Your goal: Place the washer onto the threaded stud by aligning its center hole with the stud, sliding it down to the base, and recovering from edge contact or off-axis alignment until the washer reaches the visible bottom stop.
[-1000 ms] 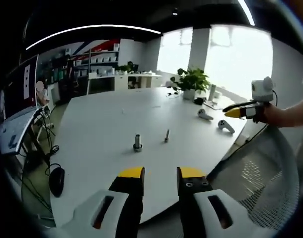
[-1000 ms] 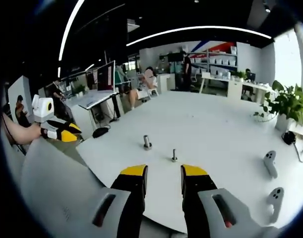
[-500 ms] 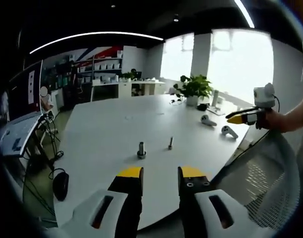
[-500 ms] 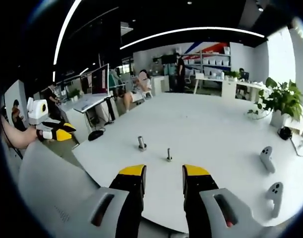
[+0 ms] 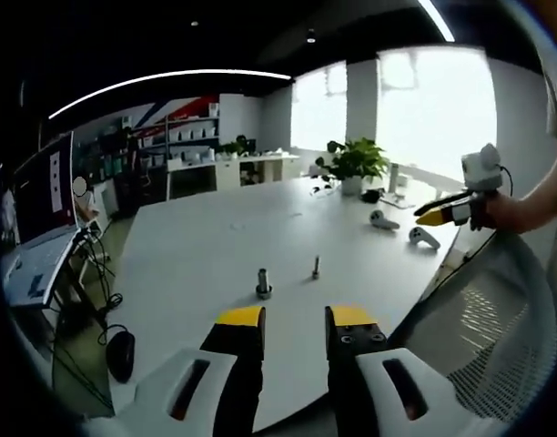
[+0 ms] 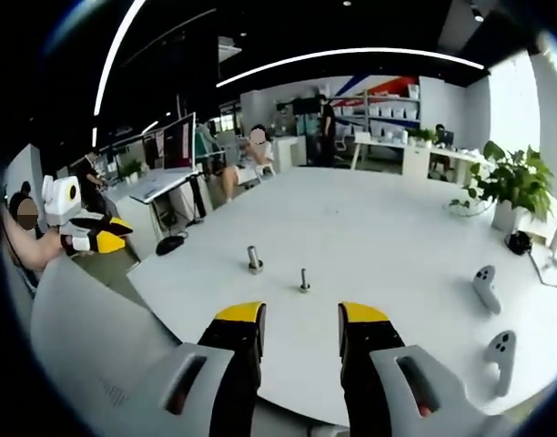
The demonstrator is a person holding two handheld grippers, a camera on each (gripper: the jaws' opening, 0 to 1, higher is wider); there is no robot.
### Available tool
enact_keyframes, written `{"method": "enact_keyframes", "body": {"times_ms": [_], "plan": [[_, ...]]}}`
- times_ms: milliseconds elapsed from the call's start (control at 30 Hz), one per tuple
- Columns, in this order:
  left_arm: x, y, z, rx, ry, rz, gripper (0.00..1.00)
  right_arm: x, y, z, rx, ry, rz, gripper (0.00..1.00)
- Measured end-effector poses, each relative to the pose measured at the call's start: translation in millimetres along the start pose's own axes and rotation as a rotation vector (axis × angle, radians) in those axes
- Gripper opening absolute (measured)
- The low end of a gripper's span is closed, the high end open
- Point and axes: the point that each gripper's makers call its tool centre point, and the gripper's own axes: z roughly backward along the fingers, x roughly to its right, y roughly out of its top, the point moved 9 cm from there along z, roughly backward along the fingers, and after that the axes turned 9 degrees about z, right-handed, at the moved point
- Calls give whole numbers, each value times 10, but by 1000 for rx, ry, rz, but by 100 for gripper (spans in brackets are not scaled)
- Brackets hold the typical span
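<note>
Left gripper (image 5: 295, 317) and right gripper (image 6: 299, 312), each held back from the near edge of the white table (image 6: 369, 228), jaws spread with nothing between them. Two upright metal parts stand apart near the table's middle with bare surface all round: a thin threaded stud (image 6: 304, 279) and a thicker post (image 6: 254, 259) with a wider base. The washer cannot be made out at this size. Two controllers (image 6: 485, 288) lie toward one edge; a mesh chair back (image 5: 483, 319) crowds the near side
</note>
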Motion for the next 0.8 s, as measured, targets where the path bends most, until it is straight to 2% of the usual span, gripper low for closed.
{"method": "enact_keyframes", "body": {"times_ms": [133,233,533,700,800], "plan": [[17,18,9,15,1,-15,23,12,-20,-5,-11,-3,-8,35],[4,-4,-7,-10,0,3,22,18,-37,-11,-24,-4,-14,35],[-13,3,5,9,9,15,22,3,-58,-31,-43,5,-4,35],[-23,-15,-12,-14,14,33,22,8,-73,-44,-51,21,-8,35],[-23,0,2,5,13,38,22,28,-85,-37,-56,15,-29,35]]}}
